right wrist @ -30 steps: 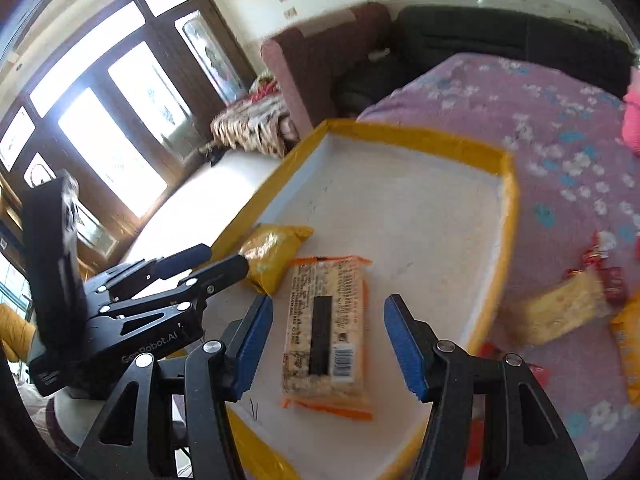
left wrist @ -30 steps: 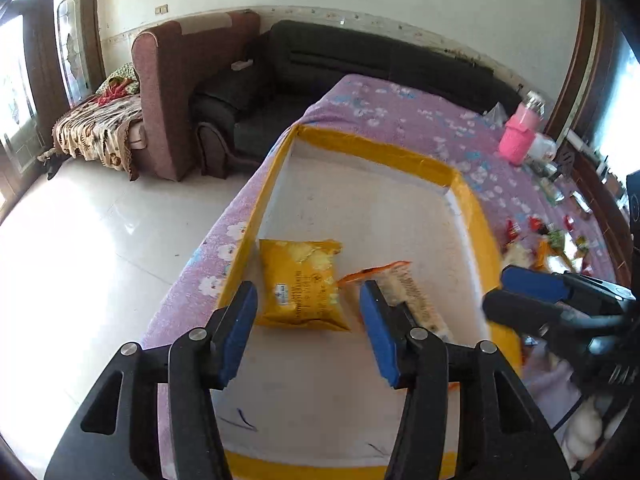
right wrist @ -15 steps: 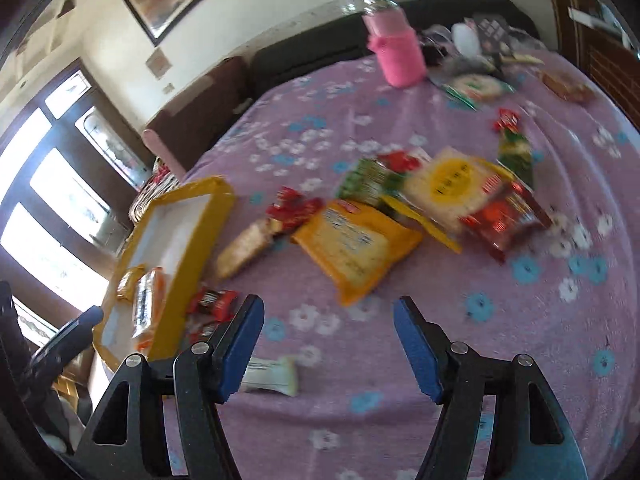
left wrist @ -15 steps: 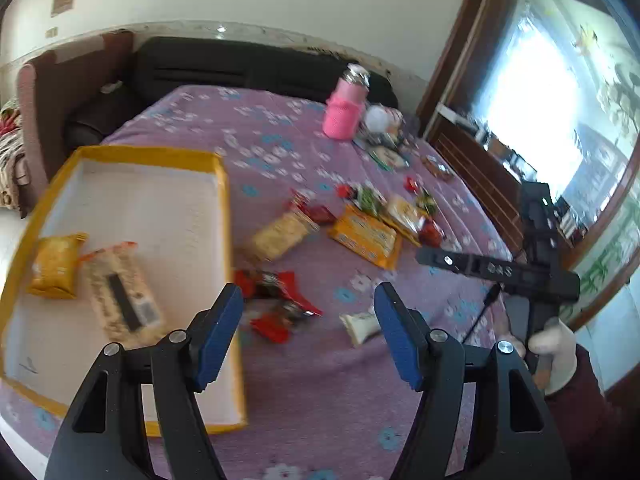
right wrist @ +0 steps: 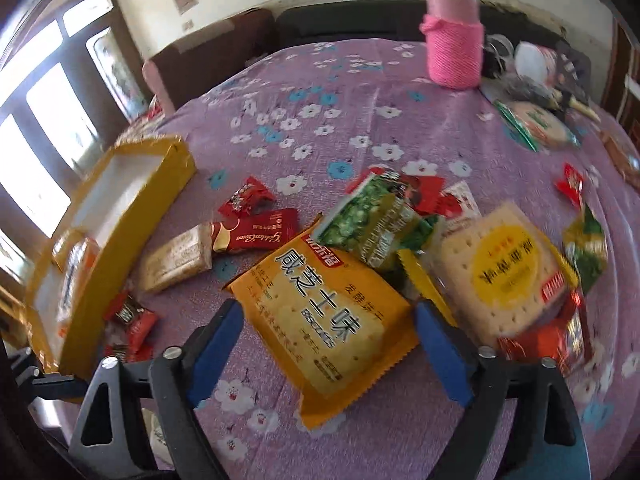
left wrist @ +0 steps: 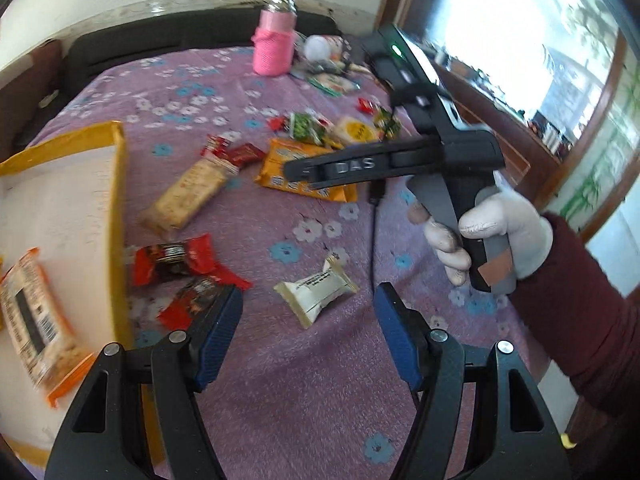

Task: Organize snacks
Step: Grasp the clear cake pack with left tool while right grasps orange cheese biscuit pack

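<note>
In the right wrist view my right gripper (right wrist: 330,352) hangs over an orange biscuit packet (right wrist: 324,316). Its jaws are opening, and the packet lies flat on the cloth between the blue pads, which do not press on it. A green pea packet (right wrist: 372,224) and a round cracker pack with a yellow label (right wrist: 508,268) overlap the orange packet's far side. My left gripper (left wrist: 308,336) is open and holds nothing. A small cream snack packet (left wrist: 316,292) lies just ahead of its fingertips. The yellow tray (left wrist: 116,208) at the left holds a long biscuit pack (left wrist: 32,320).
Red candy packets (left wrist: 172,258) and a beige cracker pack (left wrist: 188,196) lie beside the tray's rim on the purple flowered cloth (left wrist: 304,400). A pink bottle (right wrist: 454,40) stands at the far side. A gloved hand (left wrist: 480,232) holds the right gripper above the snacks.
Both grippers swung away from the tray to the scattered snacks. The right jaws widened and now straddle the orange packet. The left gripper came up to the cream packet.
</note>
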Demonstrator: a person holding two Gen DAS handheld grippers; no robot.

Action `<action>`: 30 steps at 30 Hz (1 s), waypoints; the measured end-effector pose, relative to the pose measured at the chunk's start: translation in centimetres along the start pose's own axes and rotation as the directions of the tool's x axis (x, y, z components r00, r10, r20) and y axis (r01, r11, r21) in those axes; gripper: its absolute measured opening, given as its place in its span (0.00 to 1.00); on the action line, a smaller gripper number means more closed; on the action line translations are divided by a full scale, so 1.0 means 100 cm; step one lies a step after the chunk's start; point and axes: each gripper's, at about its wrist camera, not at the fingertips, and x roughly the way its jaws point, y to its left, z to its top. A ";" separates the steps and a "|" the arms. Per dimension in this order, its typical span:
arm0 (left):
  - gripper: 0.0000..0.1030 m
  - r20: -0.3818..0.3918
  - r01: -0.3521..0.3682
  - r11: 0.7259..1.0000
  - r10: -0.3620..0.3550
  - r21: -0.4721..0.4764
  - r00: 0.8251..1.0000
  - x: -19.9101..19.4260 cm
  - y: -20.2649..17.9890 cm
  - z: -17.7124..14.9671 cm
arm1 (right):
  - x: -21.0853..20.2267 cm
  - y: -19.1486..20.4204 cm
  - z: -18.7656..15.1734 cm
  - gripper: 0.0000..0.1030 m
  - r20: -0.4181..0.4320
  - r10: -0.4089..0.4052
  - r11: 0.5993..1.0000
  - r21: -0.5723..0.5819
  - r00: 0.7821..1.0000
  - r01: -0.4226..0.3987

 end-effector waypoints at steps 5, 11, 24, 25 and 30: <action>0.65 -0.061 -0.028 0.996 0.033 0.081 0.998 0.026 -0.010 0.008 | 0.012 0.015 0.000 0.94 0.014 -0.046 0.997 -0.057 0.999 0.047; 0.66 -0.007 -0.147 0.987 0.147 0.060 0.989 0.010 0.013 0.047 | 0.020 0.014 -0.002 0.90 0.031 -0.076 0.996 -0.047 0.997 0.078; 0.68 -0.221 -0.283 0.937 0.326 0.204 0.919 0.099 0.053 0.090 | -0.001 -0.009 -0.003 0.44 0.014 0.169 0.984 0.059 0.985 -0.170; 0.69 -0.235 -0.276 0.940 0.320 0.200 0.918 0.102 0.055 0.092 | -0.003 -0.013 -0.002 0.44 0.019 0.194 0.978 0.075 0.981 -0.195; 0.30 -0.228 -0.254 0.954 0.286 0.162 0.931 0.101 0.058 0.094 | -0.007 -0.017 -0.001 0.67 0.054 0.206 0.975 0.076 0.977 -0.210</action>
